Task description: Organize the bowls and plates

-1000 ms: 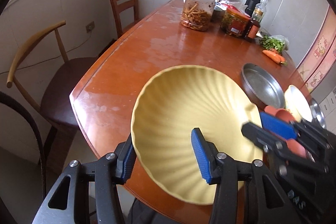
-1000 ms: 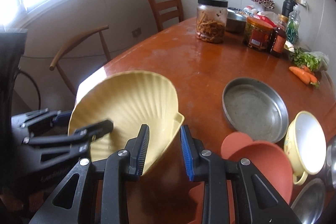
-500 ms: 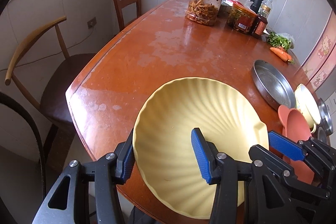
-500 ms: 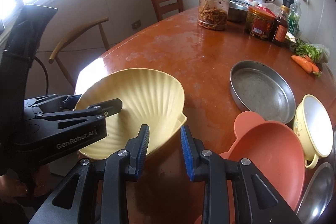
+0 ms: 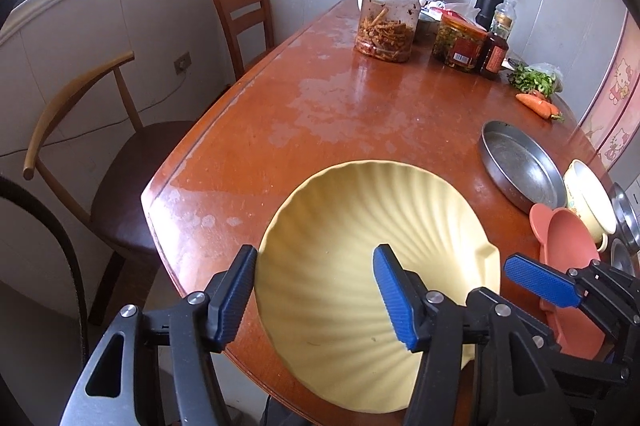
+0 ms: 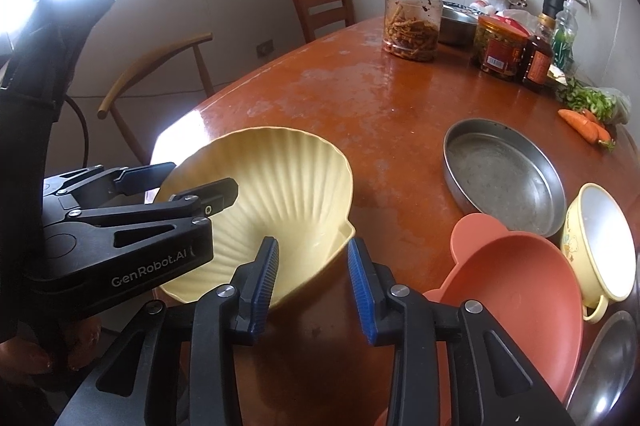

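Note:
A yellow shell-shaped plate (image 5: pixel 360 266) (image 6: pixel 276 202) rests on the brown table's near-left corner. My left gripper (image 5: pixel 316 302) (image 6: pixel 192 182) is open, its fingers astride the plate's left rim. My right gripper (image 6: pixel 314 286) (image 5: pixel 512 282) is open, its fingers astride the plate's hinge-end rim. A coral bowl (image 6: pixel 512 290) (image 5: pixel 568 250) sits just right of the plate. A round metal pan (image 6: pixel 504 174) (image 5: pixel 520 162), a cream cup-bowl (image 6: pixel 600 246) (image 5: pixel 592 202) and steel dishes (image 6: pixel 612 358) lie at the right.
A big jar of pickles (image 5: pixel 388 22) (image 6: pixel 412 22), a smaller jar (image 5: pixel 460 42), bottles (image 5: pixel 496 50), greens and a carrot (image 5: pixel 536 102) stand at the table's far end. Two chairs (image 5: pixel 240 14) (image 5: pixel 100 146) stand left of the table (image 5: pixel 340 98).
The plate has come down from a tilted, lifted pose and now lies flat on the table. Both grippers sank with it and stay around its rim.

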The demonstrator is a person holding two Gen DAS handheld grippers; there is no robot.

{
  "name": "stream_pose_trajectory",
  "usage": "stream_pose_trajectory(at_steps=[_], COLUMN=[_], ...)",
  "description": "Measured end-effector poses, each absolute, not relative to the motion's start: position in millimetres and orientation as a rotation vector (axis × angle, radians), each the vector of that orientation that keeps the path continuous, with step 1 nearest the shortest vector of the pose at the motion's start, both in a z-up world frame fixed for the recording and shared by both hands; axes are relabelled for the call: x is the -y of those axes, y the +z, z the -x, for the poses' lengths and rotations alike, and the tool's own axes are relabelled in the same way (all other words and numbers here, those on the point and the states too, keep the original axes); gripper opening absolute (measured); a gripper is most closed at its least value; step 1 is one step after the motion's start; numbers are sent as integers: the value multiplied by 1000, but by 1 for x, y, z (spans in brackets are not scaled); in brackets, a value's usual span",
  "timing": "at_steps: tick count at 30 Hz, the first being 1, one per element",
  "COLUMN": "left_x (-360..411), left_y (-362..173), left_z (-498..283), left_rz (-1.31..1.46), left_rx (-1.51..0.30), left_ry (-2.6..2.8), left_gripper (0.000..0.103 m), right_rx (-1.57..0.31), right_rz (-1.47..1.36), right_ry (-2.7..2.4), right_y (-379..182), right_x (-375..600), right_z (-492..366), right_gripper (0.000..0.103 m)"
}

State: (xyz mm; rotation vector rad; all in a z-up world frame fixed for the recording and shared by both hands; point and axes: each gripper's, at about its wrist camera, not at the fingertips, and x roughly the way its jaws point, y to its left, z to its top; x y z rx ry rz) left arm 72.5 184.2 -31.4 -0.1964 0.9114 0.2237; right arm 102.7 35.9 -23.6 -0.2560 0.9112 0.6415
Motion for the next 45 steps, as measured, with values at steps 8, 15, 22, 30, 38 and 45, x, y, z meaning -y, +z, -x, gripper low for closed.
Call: stream_pose_trajectory(at_steps=[8, 15, 22, 30, 38, 45], left_x=[-182, -172, -149, -114, -71, -45], left_y=[-16, -1, 13, 26, 24, 11], left_z=[-65, -54, -44, -40, -49, -62], left_rz=[172, 163, 144, 102, 49, 23], left_rx=[-870, -841, -821, -809, -830, -874], left_ry=[250, 242, 204, 129, 42, -33], left_gripper=[65, 67, 68, 68, 68, 68], right_rx=[-899, -867, -823, -782, -807, -845], right_rz=[216, 167, 131, 68, -10, -98], right_ry=[637, 618, 598, 554, 503, 461], right_y=[-14, 4, 25, 46, 42, 21], right_x=[-28, -9, 19, 61, 100, 125], right_z=[-102, -96, -74, -44, -19, 4], right_gripper=[48, 53, 54, 55, 55, 55])
